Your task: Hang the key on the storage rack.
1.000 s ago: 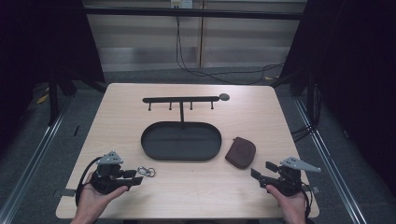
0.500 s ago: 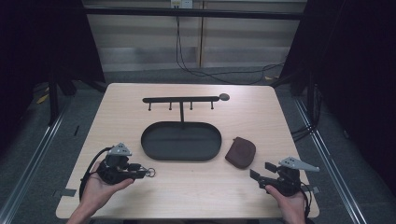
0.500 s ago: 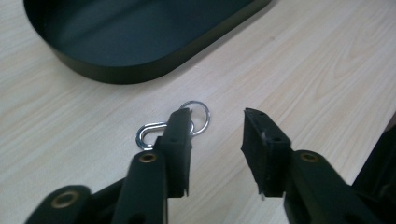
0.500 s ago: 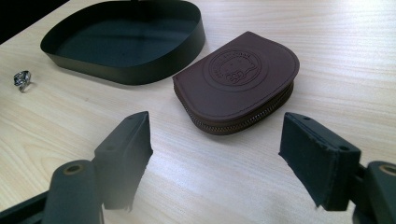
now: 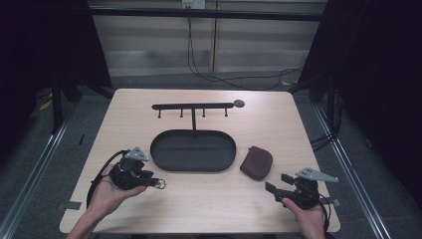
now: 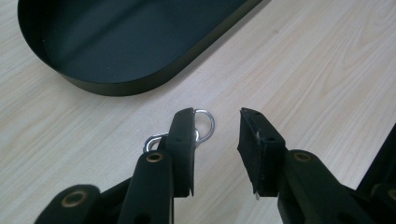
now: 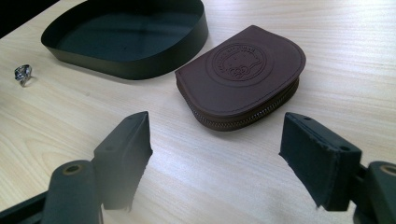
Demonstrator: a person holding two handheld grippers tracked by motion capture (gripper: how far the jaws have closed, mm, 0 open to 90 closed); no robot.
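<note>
A small silver key ring [image 5: 159, 184] [image 6: 205, 126] [image 7: 22, 73] lies flat on the wooden table, in front of the left end of a black oval tray [image 5: 154, 149]. My left gripper [image 5: 153, 181] [image 6: 217, 140] points at the ring. Its jaws have just been closing and stand partly apart. The ring sits at the tip of the left-hand jaw, partly behind it, and no pad presses on it. My right gripper [image 5: 277, 183] [image 7: 215, 149] rests wide open at the table's near right, facing a brown zipped pouch [image 5: 257, 162] [image 7: 243, 70] a short way ahead.
The tray's wall [image 6: 116, 86] [image 7: 140, 67] is low and the tray holds nothing. Behind it a black rack with several hooks [image 5: 193, 106] stands on a thin post. Dark floor, rails and cables surround the table.
The left hand has moved forward and right towards the ring and lifted slightly, and its jaws have narrowed. The ring, the pouch and the right gripper have stayed put.
</note>
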